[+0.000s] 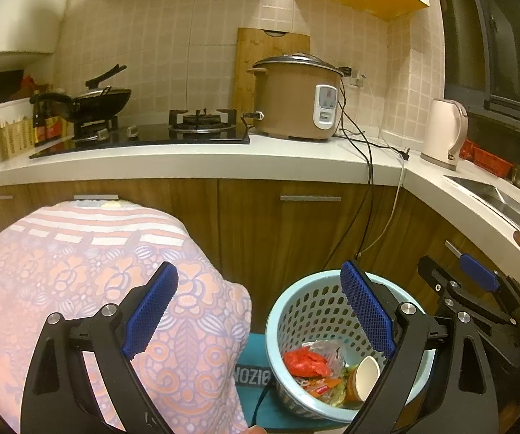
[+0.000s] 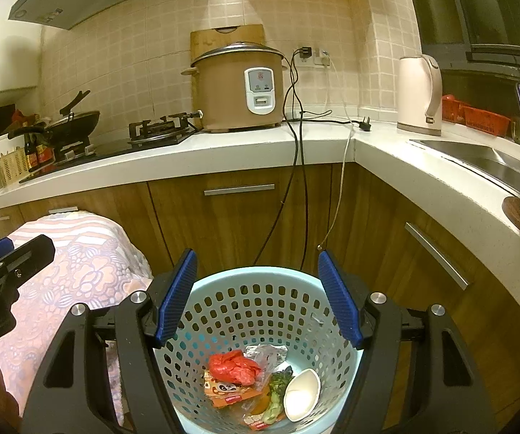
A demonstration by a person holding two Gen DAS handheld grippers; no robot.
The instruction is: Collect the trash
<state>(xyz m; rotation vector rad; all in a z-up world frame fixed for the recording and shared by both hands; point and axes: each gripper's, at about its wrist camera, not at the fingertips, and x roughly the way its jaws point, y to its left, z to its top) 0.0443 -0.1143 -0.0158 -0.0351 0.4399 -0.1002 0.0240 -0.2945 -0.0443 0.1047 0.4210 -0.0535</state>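
We start on the left, where our left gripper (image 1: 260,311) stands wide open with nothing between its blue pads; under its left finger lies only the patterned pink cloth (image 1: 79,282), and we spot no trash on it. Moving right, the pale blue basket (image 1: 292,300) sits below and to the right of these tongs, its near rim partly behind the right finger. Down inside it we can see the trash: a crumpled red wrapper (image 2: 234,365), an orange snack packet (image 2: 227,394), some green scraps and a white paper cup (image 2: 301,394) tipped on its side. Further right, our right gripper (image 2: 258,298) hangs directly over the basket mouth, jaws spread wide and empty, each pad roughly above one side of the rim. So the trash lies straight ahead and below the right tongs, well apart from the pads, while from the left tongs it lies off to the right. The right hand is clearly the nearer one. We reckon the collecting looks largely done, since no loose trash shows outside the basket, though the floor behind the cloth is hidden from us.
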